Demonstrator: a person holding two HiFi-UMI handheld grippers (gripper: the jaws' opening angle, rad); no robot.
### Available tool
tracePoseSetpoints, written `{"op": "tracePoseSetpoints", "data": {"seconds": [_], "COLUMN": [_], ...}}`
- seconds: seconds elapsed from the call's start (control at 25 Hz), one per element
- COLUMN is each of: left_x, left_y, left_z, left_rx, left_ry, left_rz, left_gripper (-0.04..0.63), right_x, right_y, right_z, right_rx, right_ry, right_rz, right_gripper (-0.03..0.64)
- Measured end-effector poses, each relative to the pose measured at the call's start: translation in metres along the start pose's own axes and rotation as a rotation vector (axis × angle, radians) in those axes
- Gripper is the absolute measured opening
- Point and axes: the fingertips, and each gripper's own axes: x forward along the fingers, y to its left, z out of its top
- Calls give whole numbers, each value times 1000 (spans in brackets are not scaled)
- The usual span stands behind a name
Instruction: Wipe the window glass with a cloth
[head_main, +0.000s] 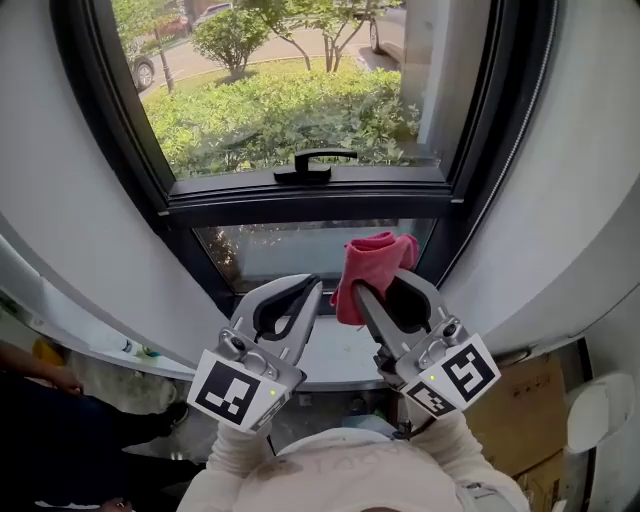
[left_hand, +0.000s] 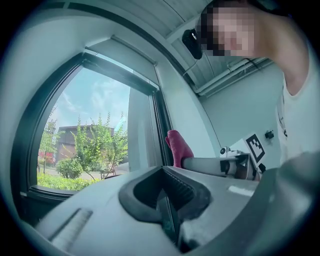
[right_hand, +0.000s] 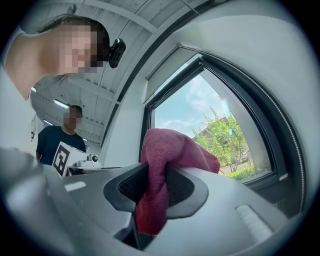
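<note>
Left tool (head_main: 305, 290) is closed w/ nothing in it, just below the lower window glass (head_main: 280, 250). Right tool (head_main: 385, 285) is clamped on a bunched pink cloth (head_main: 372, 262), raised in front of that pane; contact can't be told. Risk: the grip looks to catch only a narrow fold, so hard pressing could pull the cloth free & bare jaw tips would scrape the glass.

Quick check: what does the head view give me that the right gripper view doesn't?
Head view only: the handle on the frame, the lower pane beneath, a box at right. Right gripper view only: a bystander in a dark shirt, the ceiling. Both: the right claw shut on the cloth, the window with greenery outside.
</note>
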Motion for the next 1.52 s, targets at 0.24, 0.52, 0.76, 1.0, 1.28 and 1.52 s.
{"op": "tracePoseSetpoints", "data": {"seconds": [0.24, 0.52, 0.76, 1.0, 1.28, 1.52], "left_x": [60, 106, 125, 131, 114, 96], "left_y": [14, 17, 28, 50, 88, 120], "left_z": [-1, -20, -34, -34, -29, -29], "left_rx": [21, 14, -6, -25, -28, -45], "left_ry": [-8, 11, 50, 12, -12, -10], "left_rz": [5, -4, -16, -49, -41, -12], "left_gripper": [0, 0, 0, 0, 0, 0], "right_x": [13, 13, 26, 59, 143, 214], "right_y": [-54, -96, -111, -122, -133, -137], "right_z": [9, -9, -23, -18, 51, 127], "right_rx": [-21, 9, 45, 0, -177, -377], "right_ry": [-15, 5, 31, 55, 12, -73], "right_rz": [29, 33, 35, 9, 14, -5], "right_gripper": [118, 118, 118, 118, 118, 118]}}
